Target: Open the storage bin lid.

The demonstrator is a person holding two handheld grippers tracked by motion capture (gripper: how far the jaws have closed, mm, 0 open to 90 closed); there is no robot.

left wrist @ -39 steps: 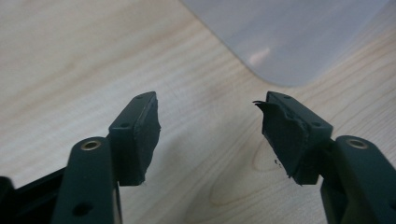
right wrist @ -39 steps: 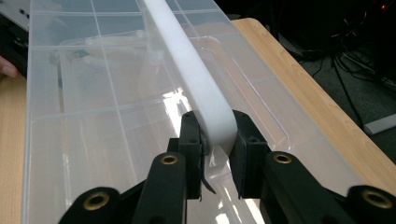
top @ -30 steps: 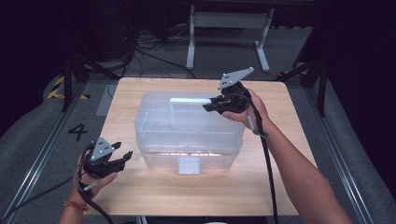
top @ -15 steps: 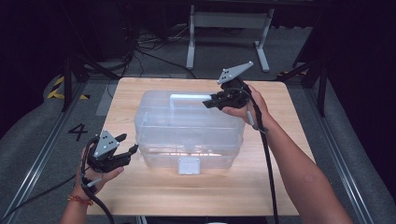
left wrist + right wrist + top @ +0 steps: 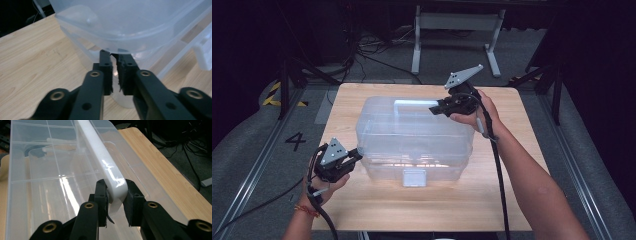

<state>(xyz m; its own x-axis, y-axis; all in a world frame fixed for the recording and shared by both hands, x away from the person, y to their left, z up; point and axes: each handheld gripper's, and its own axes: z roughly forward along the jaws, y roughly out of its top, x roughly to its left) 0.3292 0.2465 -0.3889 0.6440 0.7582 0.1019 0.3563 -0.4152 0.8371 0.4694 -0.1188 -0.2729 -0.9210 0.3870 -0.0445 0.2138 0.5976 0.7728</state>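
Clear plastic storage box [image 5: 414, 142] sits mid-table, long side toward the person, lid on, white latch [image 5: 414, 177] on the near wall. Looks empty, so probably light for its bulk; thin translucent walls suggest it will flex and twist if lifted from one end only. Glossy plastic, likely slick under hard jaws, though the padded jaw faces should help. Not brittle-looking, but the lid could pop if levered. Best holds, by my reading: the white handle [image 5: 105, 167] along the lid's top, stiff and rounded, and the projecting rim under the lid at the box's ends. Right gripper [image 5: 115, 192] has its jaws clamped on the end of that handle, one pad each side, seen close in the right gripper view; in the high view it sits over the box's far right top [image 5: 447, 106]. Left gripper [image 5: 113, 62] has its jaws nearly together, tips tucked under the lid's rim at the box's left near corner; whether they pinch the plastic or merely touch it, I cannot tell. Table [image 5: 362, 100] is pale wood, flat, matte, bare around the box, enough margin to slide it. Room is dark; grey floor, cables [image 5: 377, 55], a metal stand [image 5: 457, 22] behind, a painted number 4 [image 5: 295, 141] at left.
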